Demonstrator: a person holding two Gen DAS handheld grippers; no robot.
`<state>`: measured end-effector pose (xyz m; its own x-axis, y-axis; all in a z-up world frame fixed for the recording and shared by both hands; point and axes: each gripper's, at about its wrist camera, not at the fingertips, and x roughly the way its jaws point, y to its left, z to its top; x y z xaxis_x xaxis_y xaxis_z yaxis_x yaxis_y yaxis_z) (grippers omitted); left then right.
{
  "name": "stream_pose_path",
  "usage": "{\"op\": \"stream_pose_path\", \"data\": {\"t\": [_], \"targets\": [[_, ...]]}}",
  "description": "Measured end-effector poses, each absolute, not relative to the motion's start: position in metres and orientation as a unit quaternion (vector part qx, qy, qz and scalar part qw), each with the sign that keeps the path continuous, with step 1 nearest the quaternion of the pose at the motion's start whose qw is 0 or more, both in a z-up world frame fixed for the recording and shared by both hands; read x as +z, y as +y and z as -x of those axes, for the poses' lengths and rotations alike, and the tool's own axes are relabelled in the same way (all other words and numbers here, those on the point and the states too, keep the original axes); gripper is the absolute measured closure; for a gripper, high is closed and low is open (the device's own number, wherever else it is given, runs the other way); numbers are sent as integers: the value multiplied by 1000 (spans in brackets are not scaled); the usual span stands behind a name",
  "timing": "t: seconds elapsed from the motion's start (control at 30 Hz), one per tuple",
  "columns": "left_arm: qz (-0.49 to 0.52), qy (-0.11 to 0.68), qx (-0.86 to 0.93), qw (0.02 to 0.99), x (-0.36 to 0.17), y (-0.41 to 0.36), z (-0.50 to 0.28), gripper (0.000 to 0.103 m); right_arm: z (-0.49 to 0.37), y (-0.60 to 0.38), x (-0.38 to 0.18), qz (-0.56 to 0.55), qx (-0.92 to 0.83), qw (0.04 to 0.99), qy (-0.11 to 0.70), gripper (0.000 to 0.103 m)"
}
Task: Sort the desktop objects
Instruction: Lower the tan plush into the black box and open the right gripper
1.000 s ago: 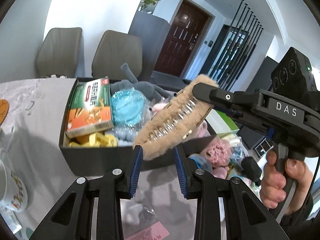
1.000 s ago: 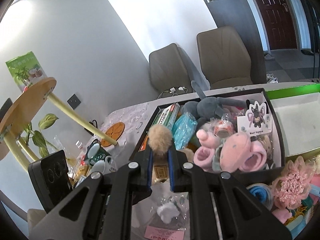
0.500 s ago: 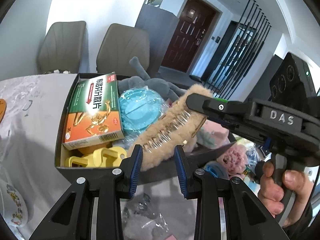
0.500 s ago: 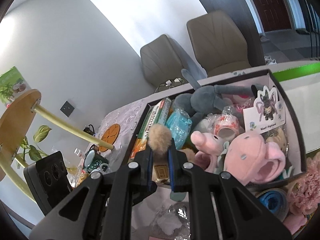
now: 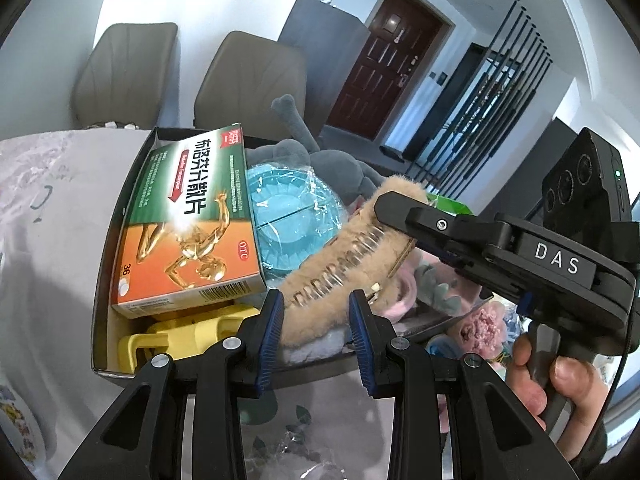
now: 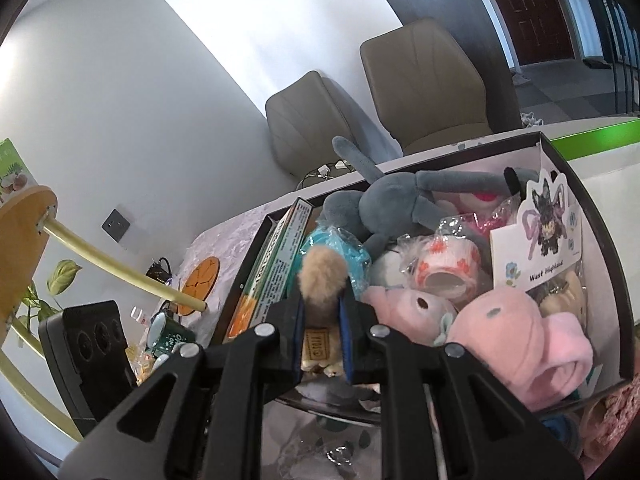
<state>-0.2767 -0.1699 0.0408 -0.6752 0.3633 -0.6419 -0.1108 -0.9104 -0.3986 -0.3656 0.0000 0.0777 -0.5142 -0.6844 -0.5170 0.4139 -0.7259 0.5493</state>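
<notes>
Our right gripper [image 6: 322, 330] is opening its jaws around the furry clip [image 5: 352, 256]; our left gripper [image 5: 316, 322] pinches its other end, so it may swing outside the box [image 5: 105, 280].

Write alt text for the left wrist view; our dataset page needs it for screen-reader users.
Both grippers hold a tan furry hair clip over an open black box: the left gripper at its near end, the right gripper, its jaws opening, at the far end. The box holds a green-and-orange medicine carton, a blue wrapped item, a grey plush and a yellow object.
</notes>
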Motion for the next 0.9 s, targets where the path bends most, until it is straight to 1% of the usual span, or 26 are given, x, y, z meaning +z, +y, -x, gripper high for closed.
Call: {"op": "stream_pose_path", "data": {"t": [0.07,0.13,0.2,0.23,0.27,0.3,0.37,0.4,0.43,0.47,0.5,0.53,0.73,0.9], "targets": [[382,-170,899,133,41,-172,275,70,366,2,77,-375,-847,329,-184,85],[385,-174,897,131,43,-173,274,70,368,3,77,-378,-843,333,-186,78],[385,-172,898,128,47,-173,271,70,365,5,81,-371,-838,349,-194,60],[380,-170,900,128,52,-174,268,70,363,7,85,-362,-840,353,-197,55],[376,-171,901,129,55,-174,266,70,359,9,90,-350,-845,352,-197,42],[368,-175,904,131,61,-176,261,70,356,12,94,-338,-851,350,-197,37],[358,-180,907,132,68,-179,256,70,349,21,103,-304,-867,342,-197,36],[352,-180,909,132,73,-180,253,70,348,24,105,-297,-870,340,-198,43],[349,-178,910,133,75,-181,251,70,348,25,107,-295,-871,340,-197,52],[349,-176,911,134,76,-179,251,70,349,26,107,-299,-871,340,-192,74],[350,-173,911,136,77,-179,251,70,352,25,105,-308,-869,338,-187,90],[353,-169,910,137,76,-178,252,70,354,24,103,-315,-868,335,-186,93],[380,-156,901,139,57,-167,263,70,360,18,97,-338,-865,330,-168,95],[392,-159,899,114,44,-162,272,69,372,10,81,-347,-868,317,-162,96]]}}
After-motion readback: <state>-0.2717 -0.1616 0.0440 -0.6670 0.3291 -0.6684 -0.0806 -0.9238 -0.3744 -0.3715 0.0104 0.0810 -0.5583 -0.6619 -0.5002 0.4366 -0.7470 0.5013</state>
